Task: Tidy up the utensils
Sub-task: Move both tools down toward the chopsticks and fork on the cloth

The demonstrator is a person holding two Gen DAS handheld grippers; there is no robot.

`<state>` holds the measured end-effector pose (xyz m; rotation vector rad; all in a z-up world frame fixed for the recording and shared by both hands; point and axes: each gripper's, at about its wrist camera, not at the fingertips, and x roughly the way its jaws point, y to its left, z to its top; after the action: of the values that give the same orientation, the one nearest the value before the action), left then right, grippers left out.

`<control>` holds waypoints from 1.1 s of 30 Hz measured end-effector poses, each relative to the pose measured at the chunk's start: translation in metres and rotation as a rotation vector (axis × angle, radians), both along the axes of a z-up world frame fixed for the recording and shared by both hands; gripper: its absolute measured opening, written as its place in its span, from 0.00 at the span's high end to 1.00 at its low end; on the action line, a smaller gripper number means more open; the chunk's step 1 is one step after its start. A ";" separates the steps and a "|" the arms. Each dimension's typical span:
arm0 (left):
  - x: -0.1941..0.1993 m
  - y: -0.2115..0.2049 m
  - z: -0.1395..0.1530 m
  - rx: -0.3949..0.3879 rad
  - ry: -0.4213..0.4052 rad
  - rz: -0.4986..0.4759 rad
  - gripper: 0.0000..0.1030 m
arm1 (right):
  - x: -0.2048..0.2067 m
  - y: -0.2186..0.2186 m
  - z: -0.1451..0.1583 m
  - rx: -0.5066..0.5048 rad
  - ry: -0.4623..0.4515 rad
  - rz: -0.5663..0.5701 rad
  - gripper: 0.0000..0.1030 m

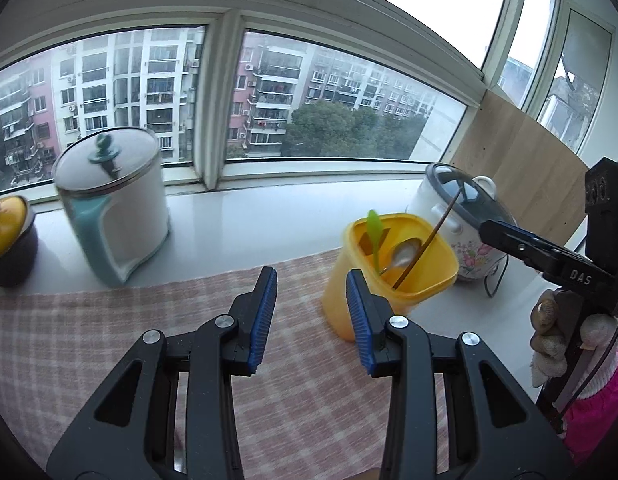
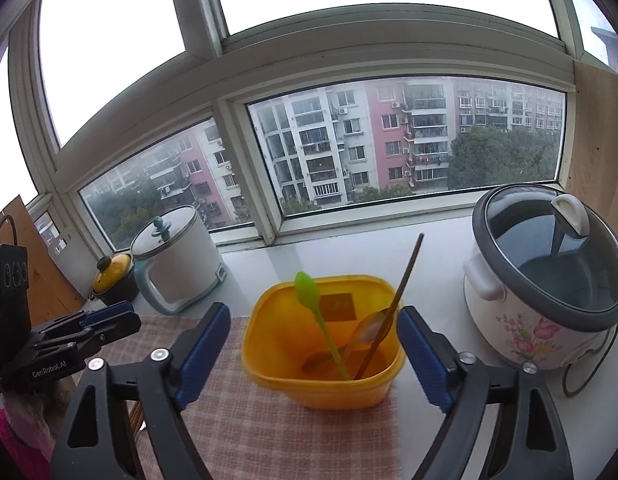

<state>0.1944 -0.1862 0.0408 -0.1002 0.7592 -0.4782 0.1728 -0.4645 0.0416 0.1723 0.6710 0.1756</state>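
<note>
Three utensils (image 2: 323, 328), one yellow container (image 2: 269, 360)

A wide window (image 2: 405, 148) with a pale frame (image 1: 221, 100) spans the back of the room. Apartment blocks (image 2: 321, 144) and trees (image 1: 341, 128) stand outside under a bright overcast sky. A white sill (image 1: 269, 216) runs beneath the glass. A light wood panel (image 1: 521, 152) stands at the right end. A pink checked cloth (image 1: 109, 340) covers the desk.
</note>
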 end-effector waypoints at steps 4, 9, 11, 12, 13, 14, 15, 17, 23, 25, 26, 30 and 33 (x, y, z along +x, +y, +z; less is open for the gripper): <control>-0.011 0.032 -0.005 0.040 0.007 0.031 0.65 | -0.011 0.017 -0.004 -0.005 0.004 0.011 0.03; -0.027 0.075 -0.016 0.083 0.027 0.087 0.65 | -0.022 0.039 -0.014 0.004 0.026 0.046 0.02; -0.033 0.094 -0.023 0.104 0.040 0.112 0.65 | -0.025 0.048 -0.018 0.002 0.036 0.058 0.02; -0.034 0.102 -0.027 0.110 0.047 0.125 0.65 | -0.027 0.054 -0.021 0.001 0.042 0.066 0.02; -0.036 0.109 -0.029 0.114 0.054 0.136 0.65 | -0.028 0.058 -0.024 0.002 0.047 0.072 0.02; -0.038 0.118 -0.033 0.119 0.063 0.151 0.65 | -0.030 0.063 -0.026 0.007 0.051 0.080 0.02; -0.040 0.126 -0.037 0.122 0.070 0.163 0.65 | -0.031 0.066 -0.028 0.012 0.056 0.086 0.02; -0.045 0.140 -0.046 0.131 0.085 0.184 0.65 | -0.033 0.075 -0.033 0.029 0.067 0.100 0.02; -0.055 0.167 -0.079 0.150 0.152 0.219 0.65 | -0.039 0.100 -0.049 0.035 0.110 0.144 0.02; -0.057 0.171 -0.090 0.150 0.176 0.217 0.65 | -0.041 0.107 -0.055 0.037 0.127 0.153 0.02; -0.058 0.172 -0.098 0.156 0.192 0.213 0.65 | -0.041 0.111 -0.058 0.040 0.136 0.160 0.02; -0.060 0.169 -0.118 0.180 0.230 0.192 0.65 | -0.044 0.129 -0.073 0.040 0.168 0.183 0.02; -0.060 0.167 -0.134 0.200 0.259 0.166 0.65 | -0.044 0.146 -0.087 0.042 0.207 0.206 0.06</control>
<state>0.1347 -0.0191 -0.0932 -0.0379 1.0395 -0.2314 0.1287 -0.3188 -0.0458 0.1624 0.8915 0.3736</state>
